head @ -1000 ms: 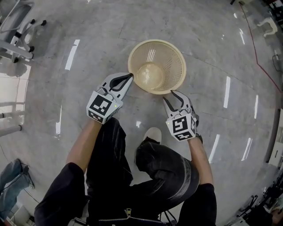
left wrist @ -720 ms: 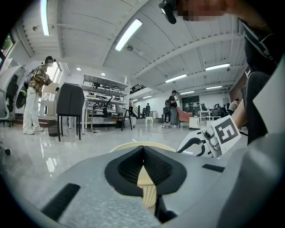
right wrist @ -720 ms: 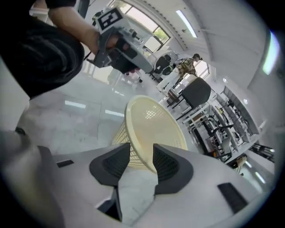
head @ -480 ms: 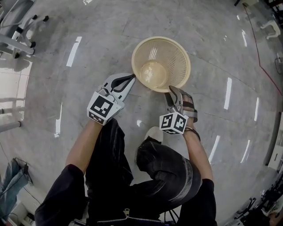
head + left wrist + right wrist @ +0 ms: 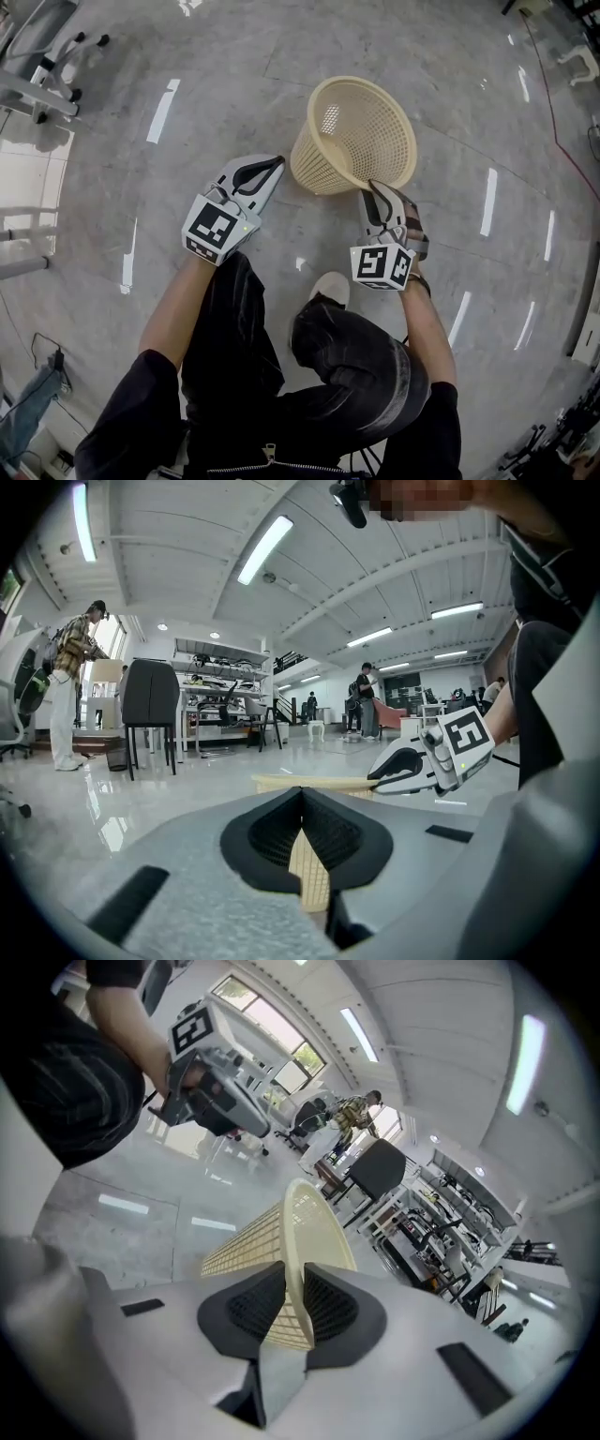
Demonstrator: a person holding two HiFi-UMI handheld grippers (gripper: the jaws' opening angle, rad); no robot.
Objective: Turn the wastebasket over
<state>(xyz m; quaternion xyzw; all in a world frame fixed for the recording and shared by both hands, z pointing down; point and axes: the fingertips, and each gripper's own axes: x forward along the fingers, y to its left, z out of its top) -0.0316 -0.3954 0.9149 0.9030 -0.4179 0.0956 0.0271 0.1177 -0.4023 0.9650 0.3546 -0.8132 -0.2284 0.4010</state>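
Pinching the wastebasket (image 5: 352, 131) by the rim in the right hand-held gripper (image 5: 375, 190), having just closed the jaws onto it; keeping the left hand-held gripper (image 5: 277, 162) shut, empty, just beside the wall. Tipped on the floor (image 5: 187, 75) ahead of both. Could slip off that thin rim mid-turn, or skid on the gloss. No readable writing, only square markers (image 5: 380, 265).

The head camera sits high above the person and looks almost straight down at the floor (image 5: 187, 75). It shows the basket (image 5: 361, 127) at 1 o'clock and the legs (image 5: 244, 347) at 6 o'clock.

The camera on the left gripper (image 5: 277, 161) sits low and looks flat across the floor. The right gripper (image 5: 373, 778) is at 3 o'clock.

The right gripper's camera is tipped sideways. It looks along jaws that have just been closing on the basket's rim, very near. The left gripper is at 11 o'clock.

All three views share the basket.
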